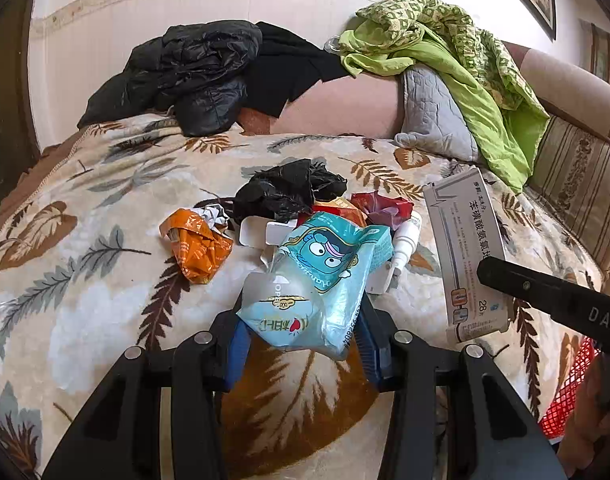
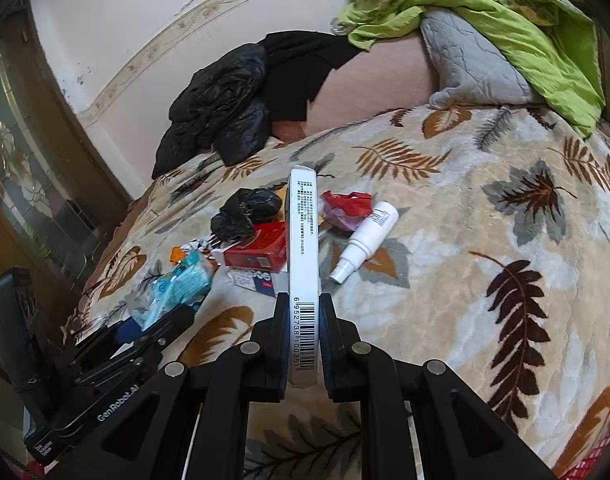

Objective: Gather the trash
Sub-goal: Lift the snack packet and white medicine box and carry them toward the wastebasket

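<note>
My left gripper (image 1: 305,332) is shut on a light blue cartoon snack pouch (image 1: 317,280), held just above the leaf-patterned blanket (image 1: 105,300); the pouch also shows in the right wrist view (image 2: 177,288). My right gripper (image 2: 303,312) is shut on a white medicine box (image 2: 303,248), held edge-on; the box also shows in the left wrist view (image 1: 469,252). On the blanket lie an orange wrapper (image 1: 197,248), a crumpled black bag (image 1: 289,192), a red wrapper (image 2: 345,206), a red box (image 2: 259,250) and a white spray bottle (image 2: 365,240).
A black jacket (image 1: 185,76) lies at the far side of the bed by the wall. A grey pillow (image 1: 433,112) and a green quilt (image 1: 465,60) are piled at the back right. A red mesh basket (image 1: 573,392) shows at the right edge.
</note>
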### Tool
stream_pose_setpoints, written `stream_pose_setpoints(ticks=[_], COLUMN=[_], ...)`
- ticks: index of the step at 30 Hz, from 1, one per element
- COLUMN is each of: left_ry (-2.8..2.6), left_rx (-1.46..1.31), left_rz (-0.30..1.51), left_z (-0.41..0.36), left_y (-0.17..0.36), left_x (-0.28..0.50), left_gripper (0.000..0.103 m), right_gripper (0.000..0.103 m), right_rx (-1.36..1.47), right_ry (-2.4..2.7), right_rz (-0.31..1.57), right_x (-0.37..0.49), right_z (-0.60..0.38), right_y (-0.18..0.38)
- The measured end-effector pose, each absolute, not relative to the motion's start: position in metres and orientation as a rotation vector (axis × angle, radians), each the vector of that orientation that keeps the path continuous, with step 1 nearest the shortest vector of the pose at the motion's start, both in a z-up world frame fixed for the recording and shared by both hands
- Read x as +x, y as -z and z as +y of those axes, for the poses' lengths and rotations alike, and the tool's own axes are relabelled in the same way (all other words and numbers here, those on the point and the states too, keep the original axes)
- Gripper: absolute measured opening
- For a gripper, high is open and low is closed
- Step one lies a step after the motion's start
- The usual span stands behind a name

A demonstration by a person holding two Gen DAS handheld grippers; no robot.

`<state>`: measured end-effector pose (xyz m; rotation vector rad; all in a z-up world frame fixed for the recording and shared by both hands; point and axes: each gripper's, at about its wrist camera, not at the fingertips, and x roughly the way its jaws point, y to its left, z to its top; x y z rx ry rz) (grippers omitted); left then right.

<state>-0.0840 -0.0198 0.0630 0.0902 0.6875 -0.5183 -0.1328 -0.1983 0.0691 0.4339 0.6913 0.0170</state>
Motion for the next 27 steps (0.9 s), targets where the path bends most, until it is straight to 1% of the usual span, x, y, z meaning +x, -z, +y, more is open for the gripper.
stream_pose_setpoints(ticks=[27], left_ry=[0.529], left_rx=[0.058], left_rz=[0.666], left_z=[-0.024], left_y=[-0.069], left_x=[-0.088], left_gripper=[0.045], right_gripper=[0.014], right_rx=[0.435], right_ry=[0.007], right_rz=[0.667], right_x=[-0.143], right_z=[-0.202], right_y=[-0.073])
